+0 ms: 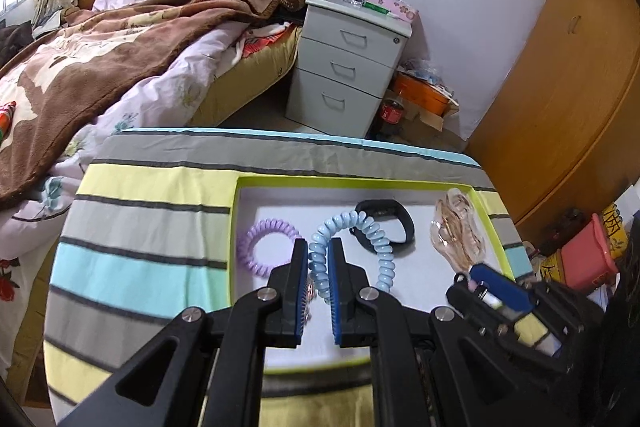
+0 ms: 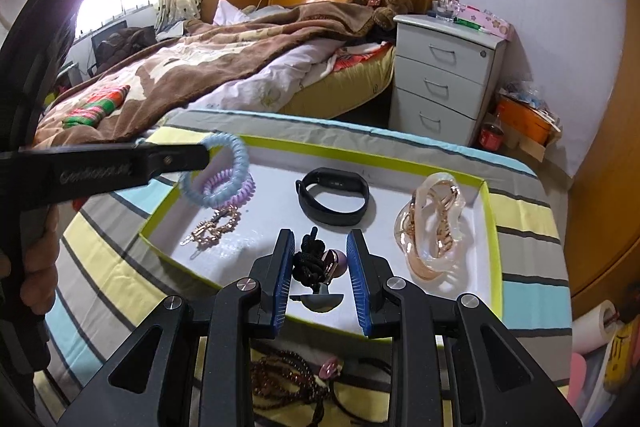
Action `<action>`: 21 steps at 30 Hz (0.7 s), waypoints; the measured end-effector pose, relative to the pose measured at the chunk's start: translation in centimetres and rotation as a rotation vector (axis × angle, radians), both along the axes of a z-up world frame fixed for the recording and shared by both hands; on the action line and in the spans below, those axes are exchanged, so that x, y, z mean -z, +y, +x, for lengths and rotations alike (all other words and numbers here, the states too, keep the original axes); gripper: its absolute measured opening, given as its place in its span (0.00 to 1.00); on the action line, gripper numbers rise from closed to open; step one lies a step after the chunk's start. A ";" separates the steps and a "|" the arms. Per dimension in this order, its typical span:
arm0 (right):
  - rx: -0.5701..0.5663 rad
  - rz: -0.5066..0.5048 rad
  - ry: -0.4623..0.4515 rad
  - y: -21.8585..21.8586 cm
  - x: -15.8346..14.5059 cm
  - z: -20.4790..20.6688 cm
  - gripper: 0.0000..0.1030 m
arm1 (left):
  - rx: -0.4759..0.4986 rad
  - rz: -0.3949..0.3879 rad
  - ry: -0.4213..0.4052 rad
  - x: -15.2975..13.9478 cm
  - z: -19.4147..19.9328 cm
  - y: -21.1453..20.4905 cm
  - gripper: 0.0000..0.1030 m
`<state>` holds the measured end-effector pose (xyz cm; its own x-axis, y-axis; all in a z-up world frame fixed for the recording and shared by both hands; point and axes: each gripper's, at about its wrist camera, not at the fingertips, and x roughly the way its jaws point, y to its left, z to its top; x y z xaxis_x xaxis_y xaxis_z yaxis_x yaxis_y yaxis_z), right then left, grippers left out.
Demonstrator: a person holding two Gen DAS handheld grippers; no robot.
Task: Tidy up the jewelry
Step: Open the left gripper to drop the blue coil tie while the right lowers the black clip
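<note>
Your left gripper (image 1: pixel 319 259) is clamped on the blue coil band (image 1: pixel 352 247), lifted above the tray (image 2: pixel 490 227). Your right gripper (image 2: pixel 320 263) stands open around a black cord pendant (image 2: pixel 316 261) lying in the tray. Farther back lie the purple band (image 1: pixel 266 247), black wristband (image 2: pixel 332 195) and pink clip (image 2: pixel 434 227).

From where I'm standing the dark bead strand (image 2: pixel 288 383) on the striped cloth mostly sits behind the right gripper's (image 2: pixel 320 269) black arms, so I only catch bits of it through the gaps, and the little pink thing (image 2: pixel 331 366) beside it is too small to make out. In the left wrist view the right gripper (image 1: pixel 496 293) is smeared and cropped by the right edge, so no telling how its jaws stand. The tray's (image 1: pixel 320 367) near rim there is blurry and partly behind the left gripper (image 1: pixel 319 259).
</note>
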<state>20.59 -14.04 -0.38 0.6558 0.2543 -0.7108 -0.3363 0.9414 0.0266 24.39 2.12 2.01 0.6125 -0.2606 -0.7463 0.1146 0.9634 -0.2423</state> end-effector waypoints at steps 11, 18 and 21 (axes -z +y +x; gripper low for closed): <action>-0.007 -0.017 0.043 0.3 1.9 1.5 0.27 | 0.012 0.025 0.063 2.8 4.1 -1.4 0.10; -0.013 -0.033 0.066 0.5 3.0 2.0 0.27 | -0.001 0.038 0.103 4.5 5.6 -1.6 0.10; -0.008 -0.039 0.065 0.4 3.0 2.2 0.27 | -0.004 0.039 0.114 4.9 6.0 -1.8 0.10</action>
